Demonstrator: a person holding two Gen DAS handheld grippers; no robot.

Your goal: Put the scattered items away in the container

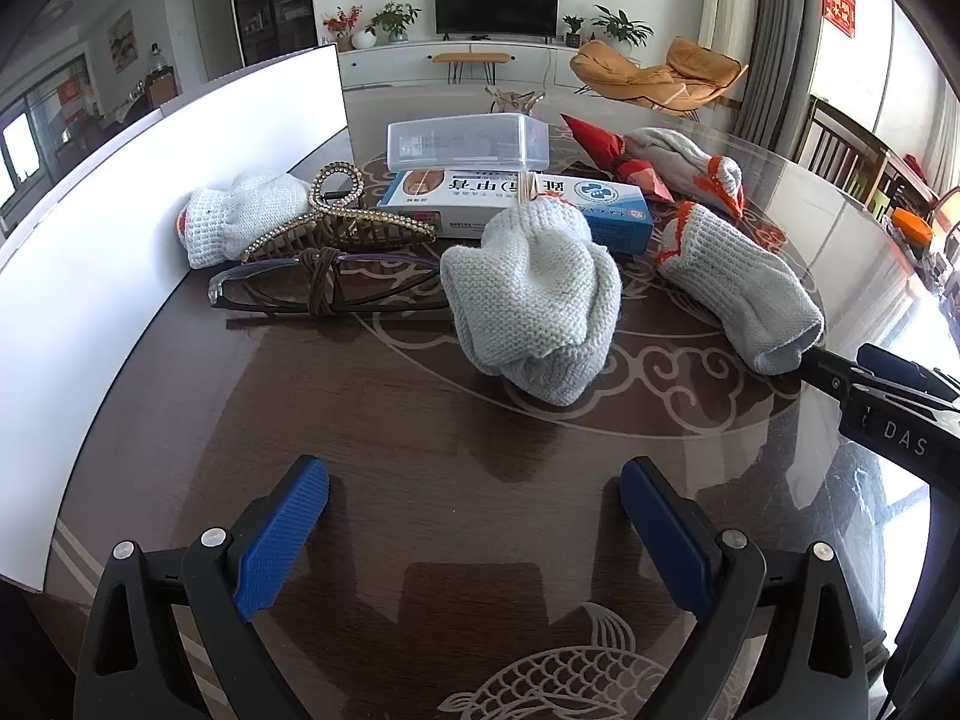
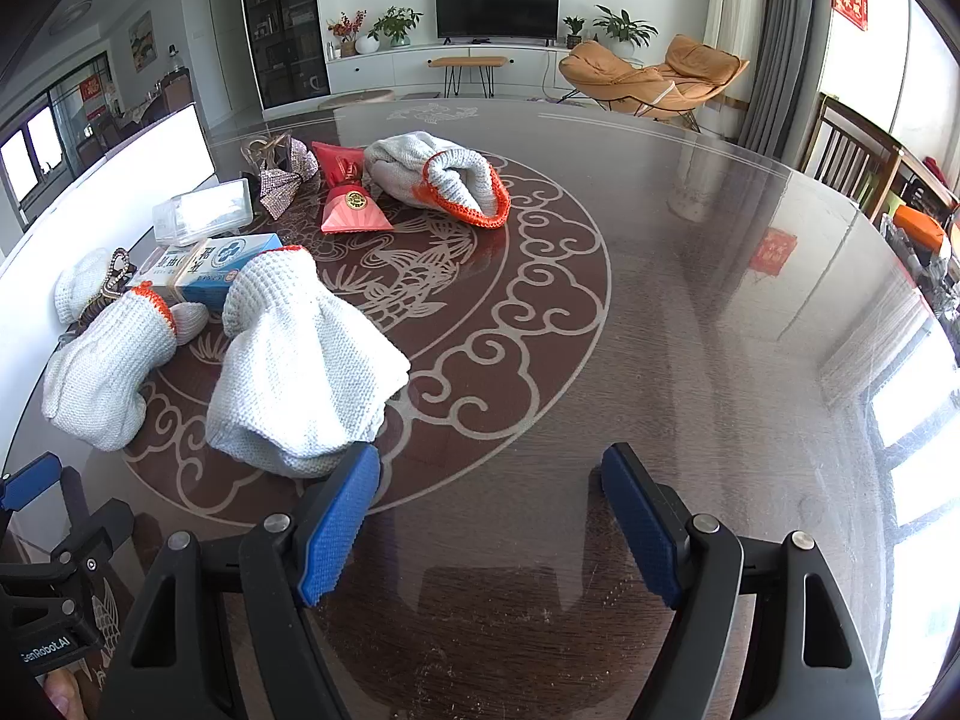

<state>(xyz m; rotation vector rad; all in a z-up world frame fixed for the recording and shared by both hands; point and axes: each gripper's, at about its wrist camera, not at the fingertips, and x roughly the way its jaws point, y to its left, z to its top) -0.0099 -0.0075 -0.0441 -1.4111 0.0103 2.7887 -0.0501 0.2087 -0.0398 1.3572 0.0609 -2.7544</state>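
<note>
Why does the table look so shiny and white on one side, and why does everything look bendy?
In the right wrist view, window light bounces off the glossy table, washing out its right edge; in the left wrist view the same glare brightens the table's right side, and the white board glows almost blank. Both cameras use fisheye lenses, so straight edges curve and the corners go dark.

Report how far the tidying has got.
Done: nothing visible; the white container has no item shown inside it. In hand: nothing; left tongs and right tongs are both open and empty above the table. Left: four gloves, the nearest included, the hair clip, glasses, blue box, clear case and red pouch all still lie out.
</note>
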